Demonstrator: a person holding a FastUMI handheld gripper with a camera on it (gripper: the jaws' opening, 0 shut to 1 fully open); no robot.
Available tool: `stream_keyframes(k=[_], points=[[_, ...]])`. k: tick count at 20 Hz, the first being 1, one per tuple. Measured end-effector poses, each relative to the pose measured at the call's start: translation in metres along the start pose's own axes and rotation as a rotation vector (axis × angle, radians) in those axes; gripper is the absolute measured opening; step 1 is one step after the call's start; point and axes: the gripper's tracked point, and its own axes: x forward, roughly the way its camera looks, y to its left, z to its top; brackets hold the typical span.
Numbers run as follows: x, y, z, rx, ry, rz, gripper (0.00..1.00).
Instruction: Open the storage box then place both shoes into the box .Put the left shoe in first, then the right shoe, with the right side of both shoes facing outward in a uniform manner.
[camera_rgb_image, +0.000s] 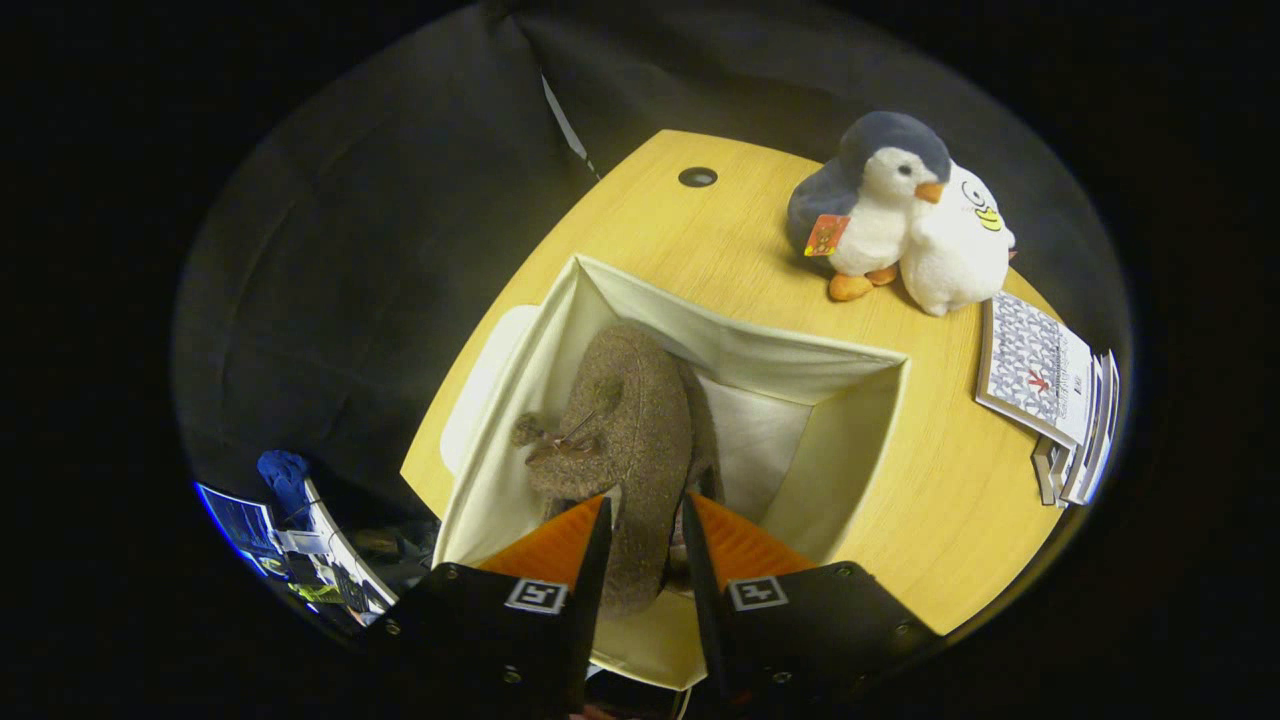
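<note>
A brown fuzzy shoe (625, 440) hangs inside the open cream storage box (850, 440), its toe pointing away from me and a small bow on its left side. My gripper (645, 510) is shut on the shoe's heel end, one finger pressing each side of it. The shoe sits toward the left half of the box, close to the left wall. To its right the pale box floor shows bare. The box's lid (480, 385) lies flat on the table beside the box's left wall.
The box stands on a round wooden table (950, 500). Beyond the box on the right sit a plush penguin (870, 200) and a white plush toy (955, 250). A stack of booklets (1050, 400) lies at the table's right rim. A cable hole (697, 177) marks the far side.
</note>
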Motion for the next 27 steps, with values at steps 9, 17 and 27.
stream_keyframes(k=[9, 17, 27], points=[[-0.151, -0.093, -0.027, 0.126, -0.594, -0.156, 0.98], [-0.352, -0.215, -0.077, 0.217, -1.105, -0.511, 0.98], [-0.455, -0.218, -0.132, 0.184, -1.224, -0.629, 0.98]])
